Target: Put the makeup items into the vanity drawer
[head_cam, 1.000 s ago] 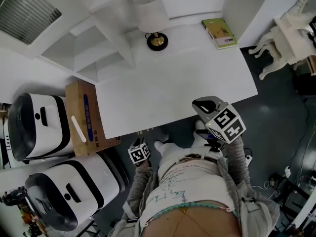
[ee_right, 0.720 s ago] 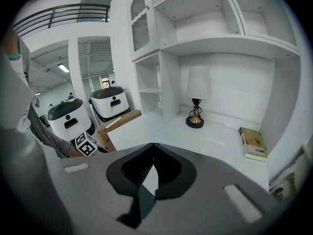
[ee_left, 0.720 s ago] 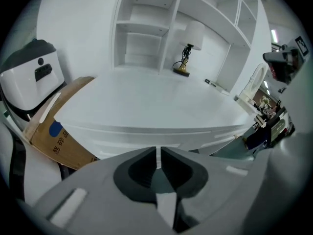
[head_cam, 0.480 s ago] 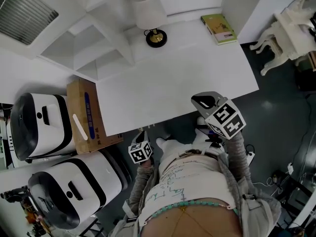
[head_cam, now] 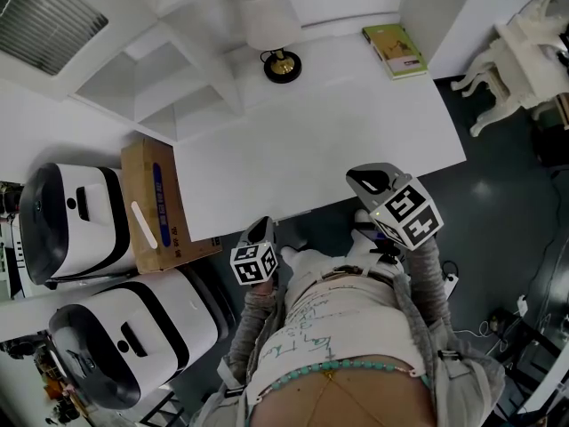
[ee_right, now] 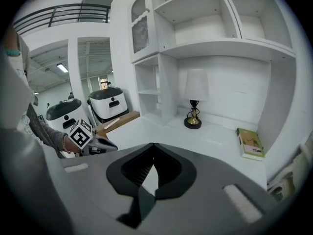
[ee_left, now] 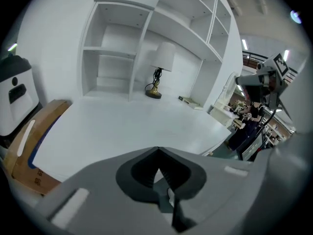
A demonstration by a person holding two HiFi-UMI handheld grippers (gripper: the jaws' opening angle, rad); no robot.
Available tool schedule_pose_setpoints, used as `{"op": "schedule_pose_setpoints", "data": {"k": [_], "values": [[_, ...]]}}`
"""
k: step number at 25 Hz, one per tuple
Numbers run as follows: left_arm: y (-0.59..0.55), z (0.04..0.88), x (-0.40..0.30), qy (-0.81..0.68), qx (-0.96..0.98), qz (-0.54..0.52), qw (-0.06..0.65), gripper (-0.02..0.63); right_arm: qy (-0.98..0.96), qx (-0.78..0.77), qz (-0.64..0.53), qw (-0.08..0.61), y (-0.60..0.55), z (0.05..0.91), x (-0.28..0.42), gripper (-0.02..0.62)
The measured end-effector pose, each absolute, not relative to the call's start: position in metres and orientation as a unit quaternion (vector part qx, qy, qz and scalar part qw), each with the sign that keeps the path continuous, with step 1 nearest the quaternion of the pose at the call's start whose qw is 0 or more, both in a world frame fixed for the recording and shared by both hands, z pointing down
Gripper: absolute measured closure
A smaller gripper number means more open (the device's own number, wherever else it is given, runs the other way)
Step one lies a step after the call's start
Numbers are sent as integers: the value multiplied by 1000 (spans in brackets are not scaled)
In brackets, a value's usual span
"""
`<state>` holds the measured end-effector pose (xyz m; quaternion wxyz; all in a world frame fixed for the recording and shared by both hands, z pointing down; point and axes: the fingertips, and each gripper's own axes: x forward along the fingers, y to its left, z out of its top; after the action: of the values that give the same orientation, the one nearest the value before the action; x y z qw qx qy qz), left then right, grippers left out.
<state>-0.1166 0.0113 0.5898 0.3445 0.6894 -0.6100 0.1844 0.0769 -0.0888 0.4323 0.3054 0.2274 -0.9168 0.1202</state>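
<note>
No makeup item shows in any view, and I cannot make out a drawer under the white vanity top (head_cam: 338, 140). My left gripper (head_cam: 260, 231) hovers at the table's front edge, left of the person's body. It is shut, with nothing between its jaws (ee_left: 157, 152). Further right, my right gripper (head_cam: 363, 183) hangs over the same front edge, also shut and holding nothing (ee_right: 153, 147). Each gripper appears in the other's view: the right gripper (ee_left: 247, 80) and the left gripper (ee_right: 108, 146).
A lamp (head_cam: 267, 20) and a green book (head_cam: 394, 50) stand at the back of the vanity, under white shelves (head_cam: 169, 87). Left of the table are a cardboard box (head_cam: 156, 207) and two white machines (head_cam: 67, 225). A white chair (head_cam: 524, 52) is at the right.
My left gripper has come up and forward, so its jaws now reach the table's front edge. The right gripper has barely moved.
</note>
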Motion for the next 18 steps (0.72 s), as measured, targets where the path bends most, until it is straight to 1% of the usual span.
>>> {"op": "schedule_pose_setpoints", "data": {"k": [9, 14, 18], "values": [[-17, 541, -92, -587, 735, 165, 298, 600, -920, 231, 116, 295, -86, 427, 76, 568], [-28, 513, -78, -577, 758, 169, 252, 600, -921, 233, 121, 287, -84, 424, 75, 568], [-37, 490, -65, -568, 775, 155, 231, 600, -925, 238, 120, 271, -85, 417, 72, 568]]}}
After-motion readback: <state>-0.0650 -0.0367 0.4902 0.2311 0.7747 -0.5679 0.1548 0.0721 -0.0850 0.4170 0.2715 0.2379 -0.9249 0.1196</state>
